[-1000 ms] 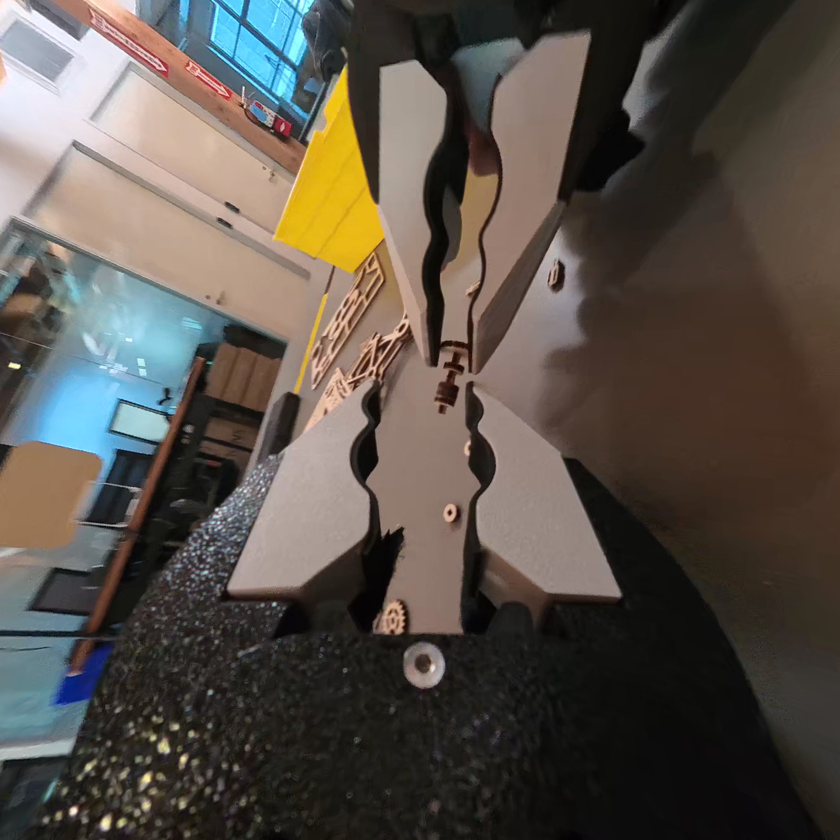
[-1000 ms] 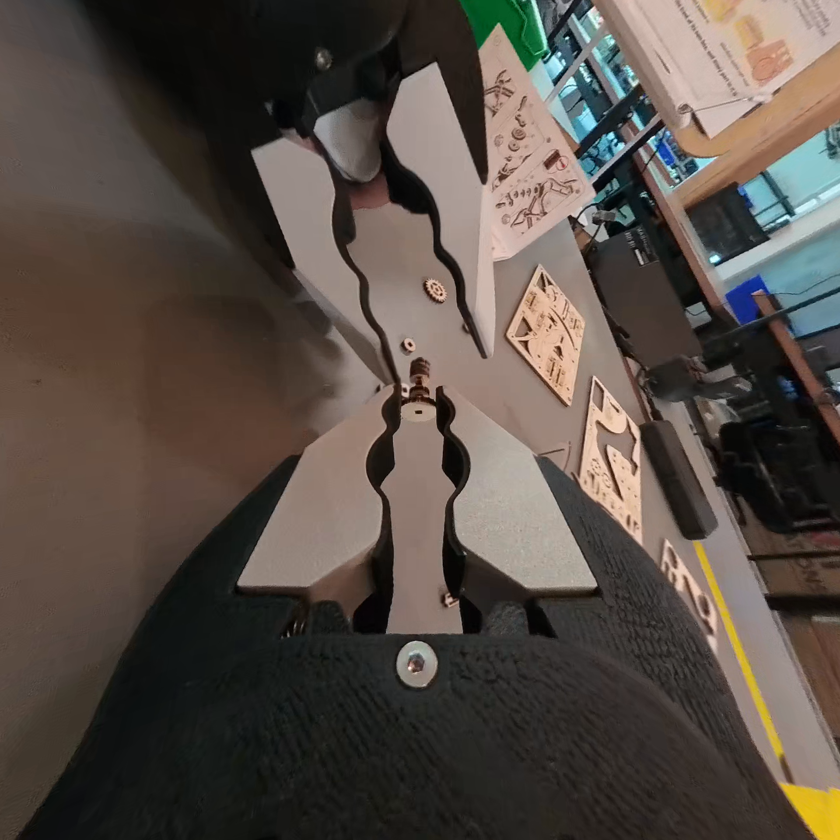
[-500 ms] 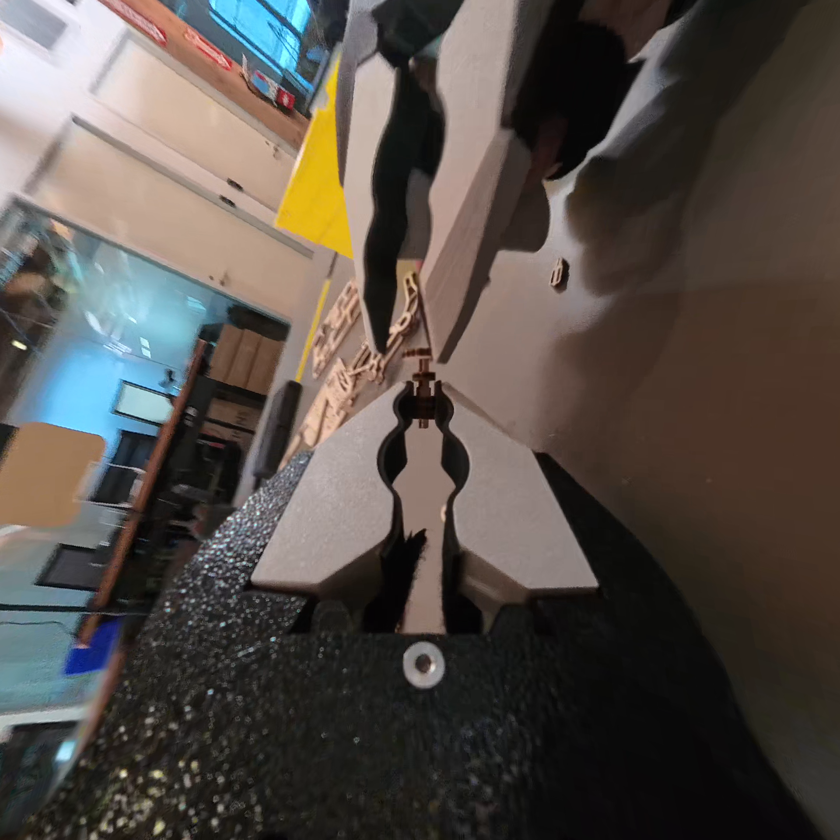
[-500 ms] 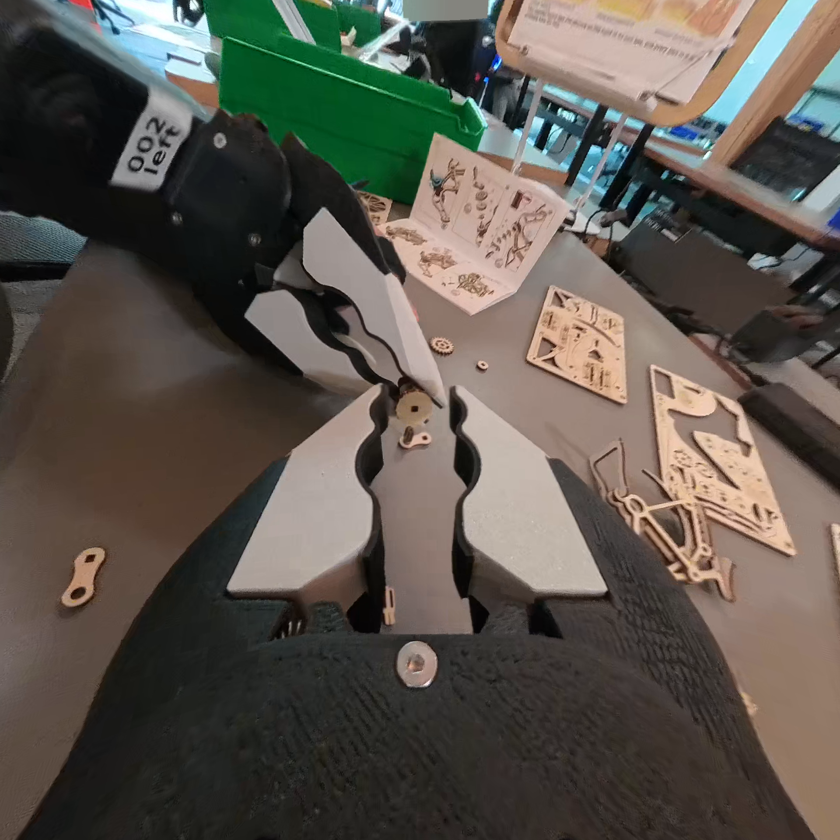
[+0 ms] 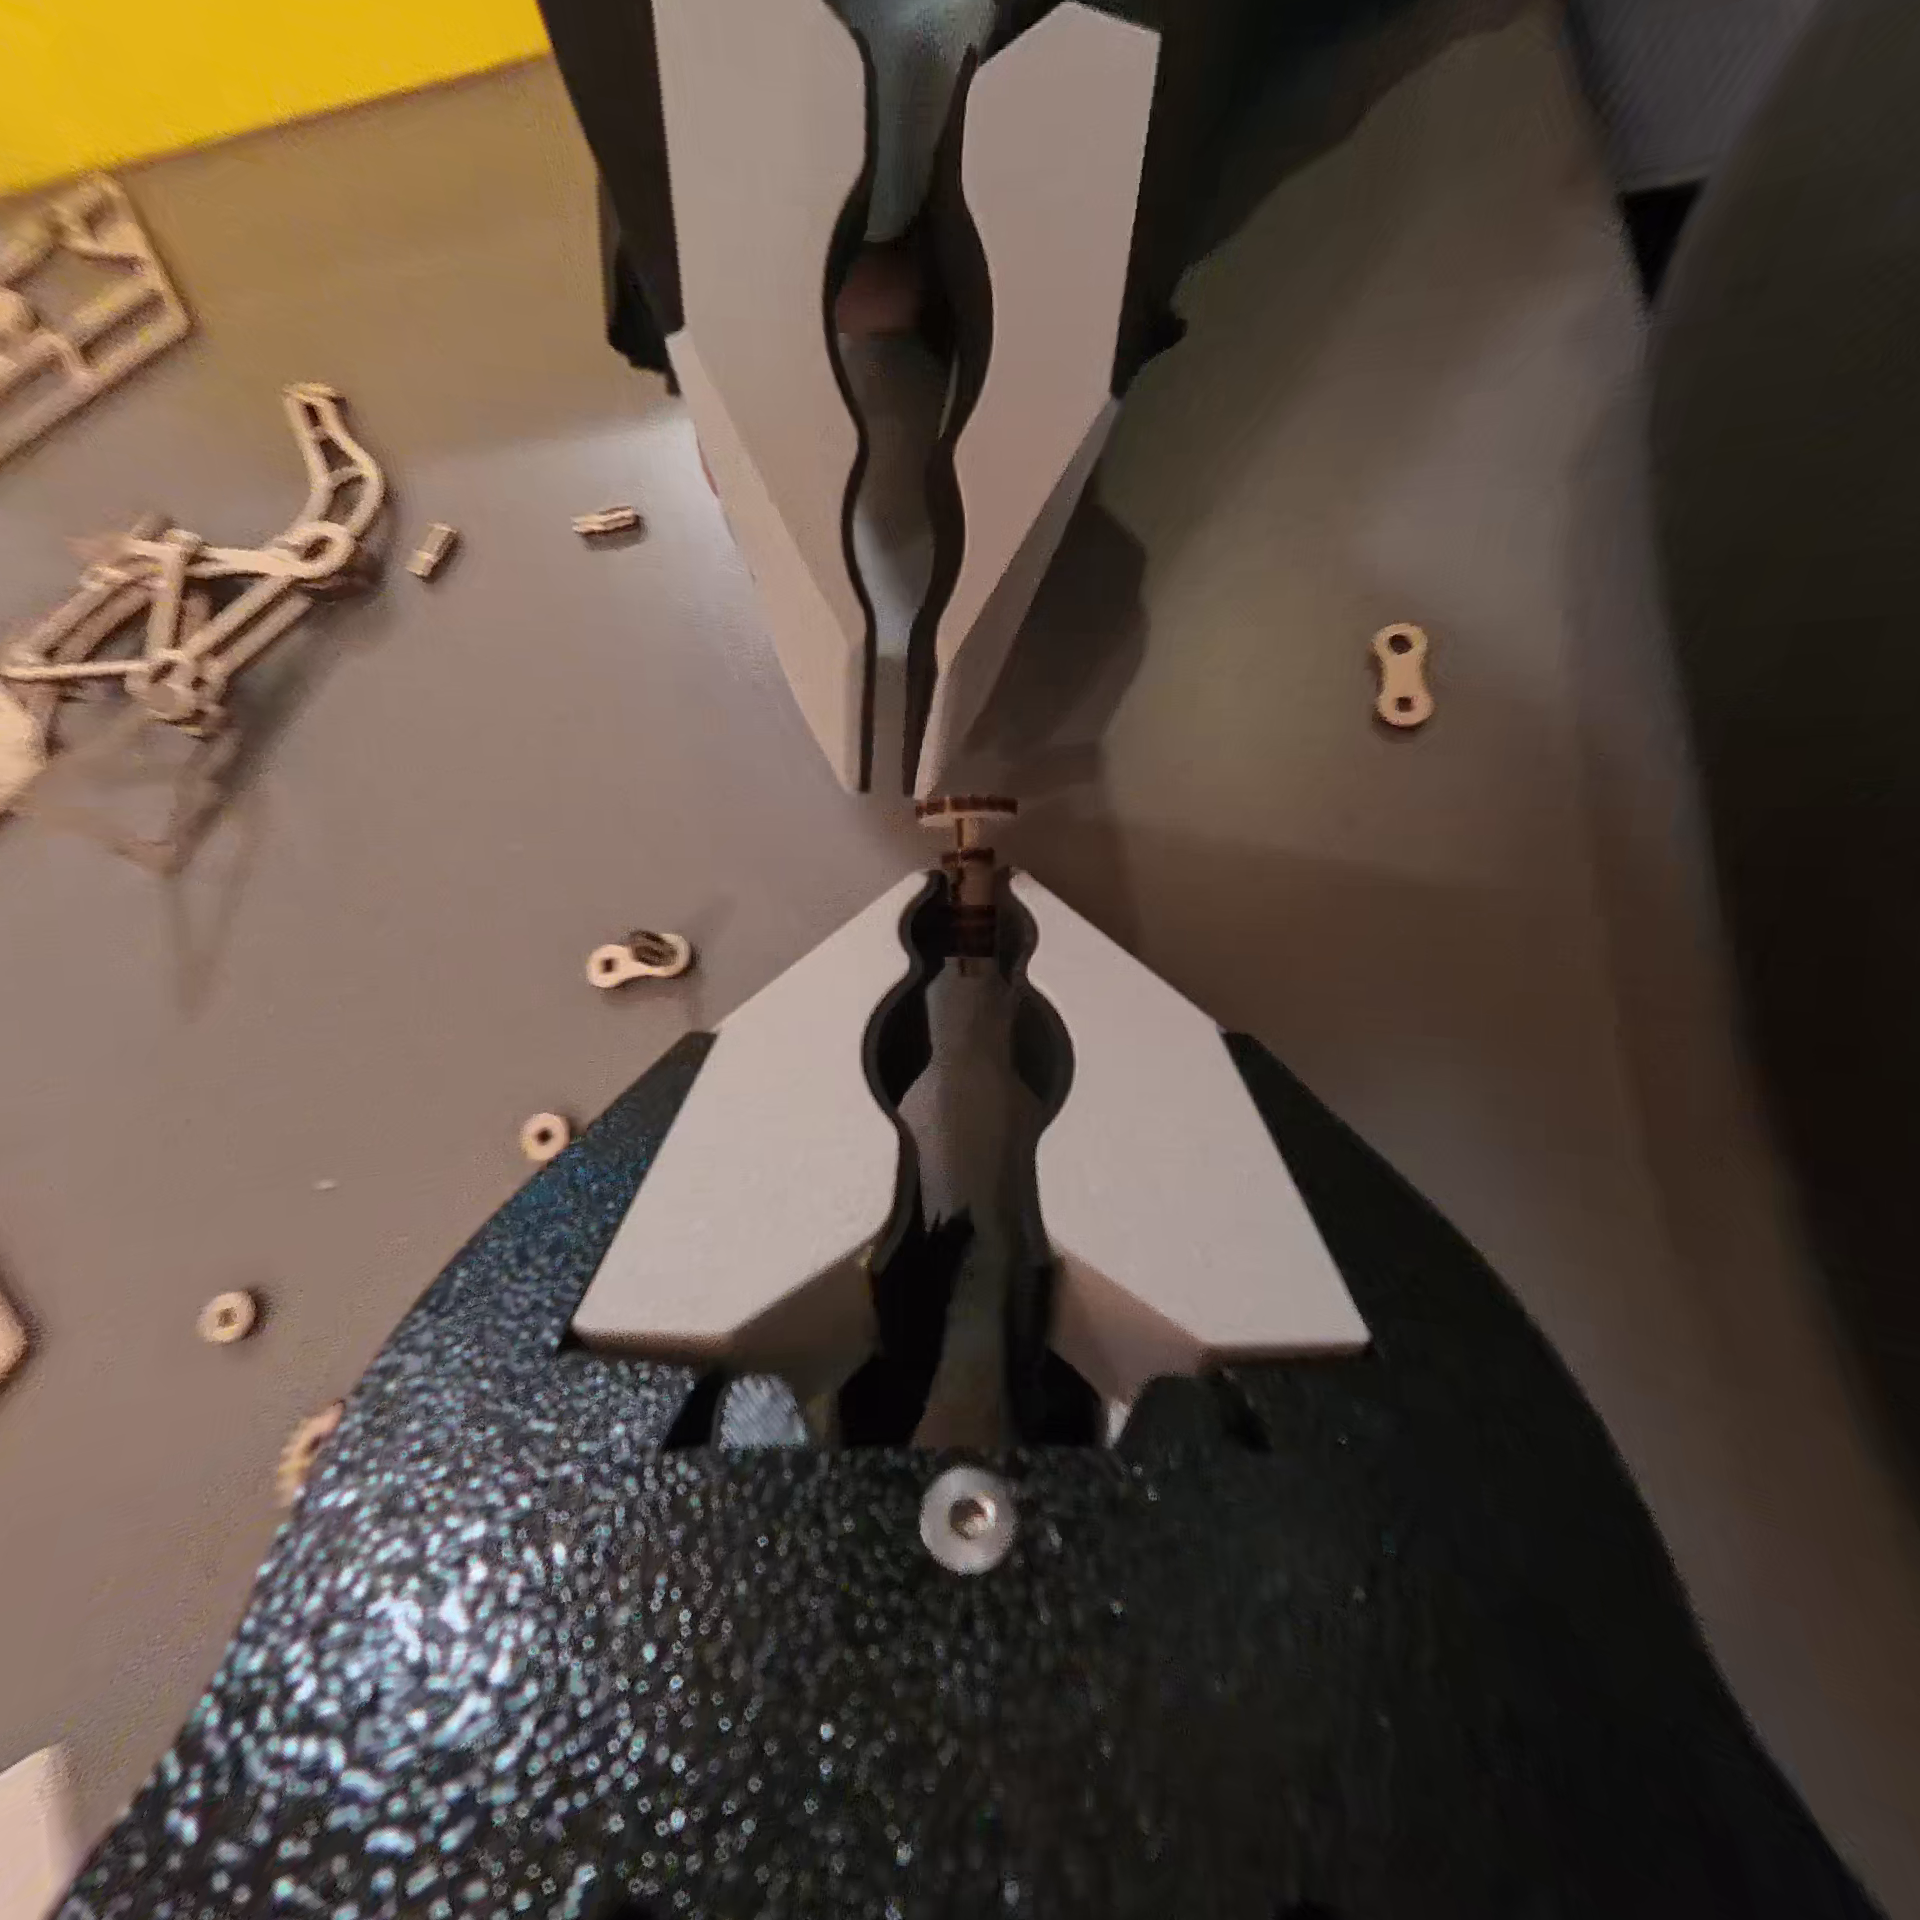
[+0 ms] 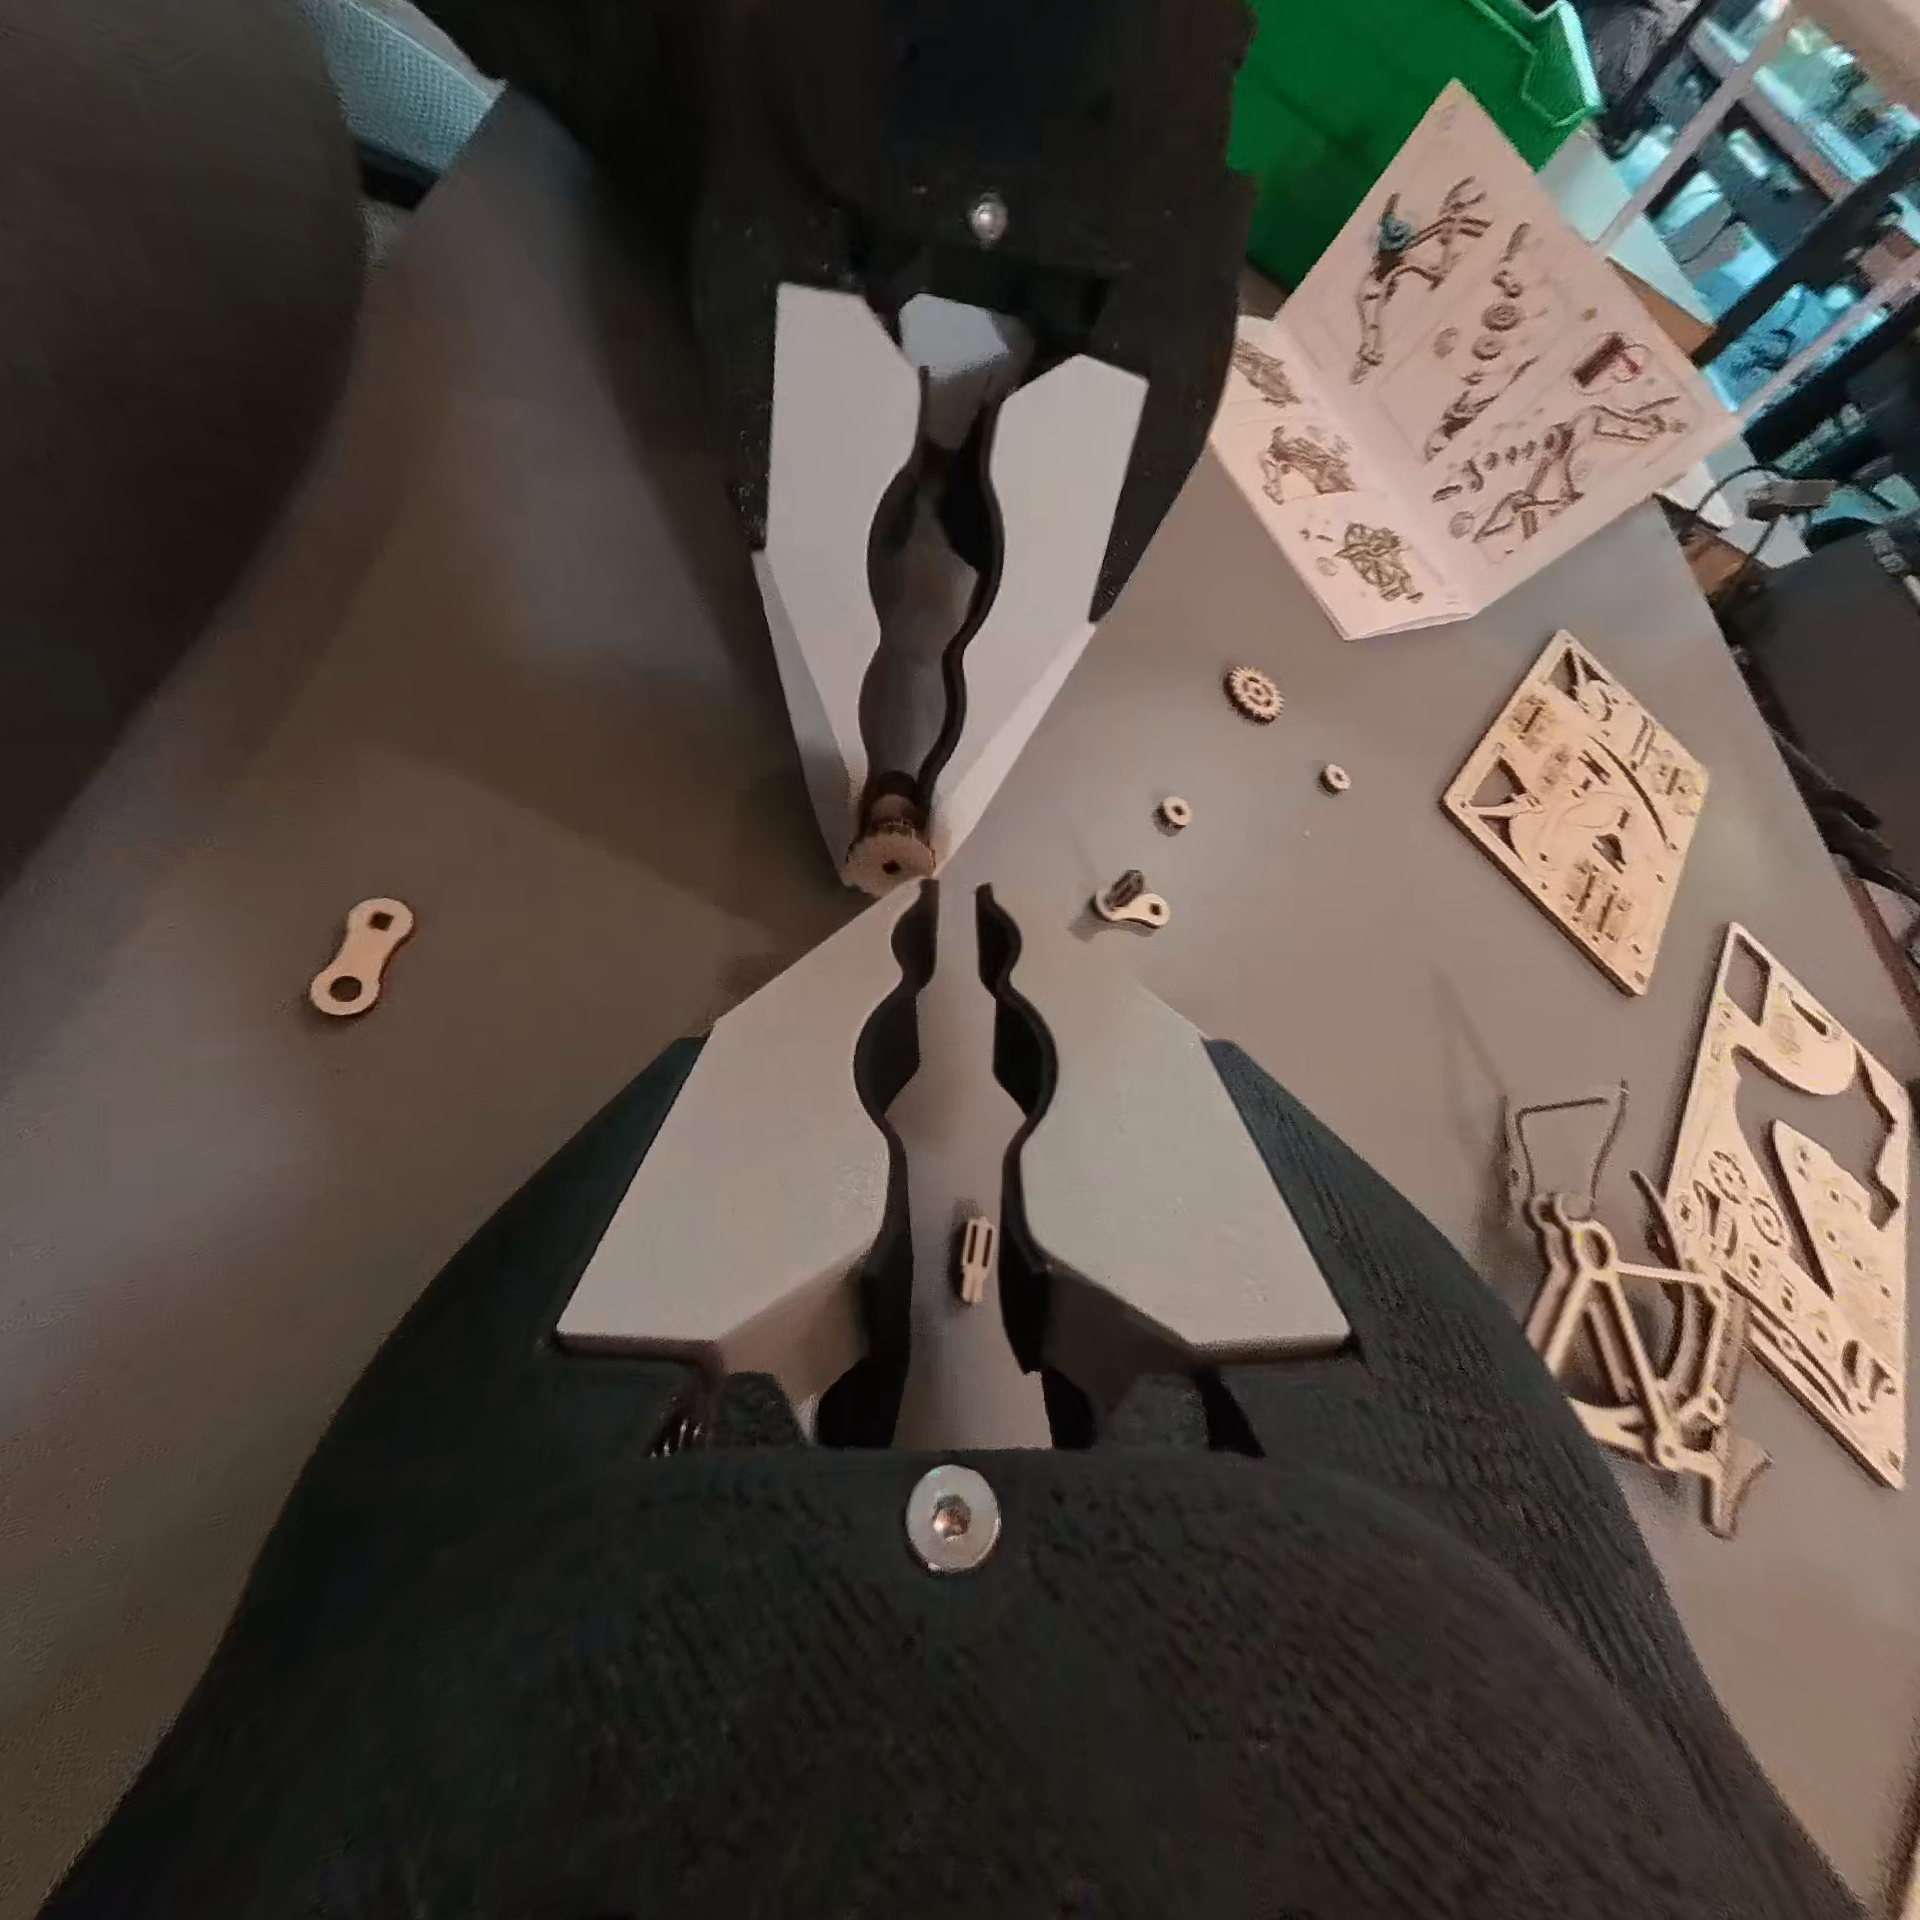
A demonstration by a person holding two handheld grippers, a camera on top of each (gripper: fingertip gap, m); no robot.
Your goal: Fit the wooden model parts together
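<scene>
Since half a second ago both views have swung down onto the table (image 6: 520,727). Held above its middle, the stacked gear axle (image 5: 966,904) is pinched by the left gripper (image 5: 966,883); it looks light and brittle, best gripped on the stack. Facing it, the right gripper (image 6: 956,894) stands slightly parted, empty.

Pale tan wood link (image 6: 361,957), grey table (image 6: 1351,987), green bin (image 6: 1382,114), yellow bin (image 5: 208,73), black speckled left gripper (image 5: 967,883) w/ light grey jaws.
</scene>
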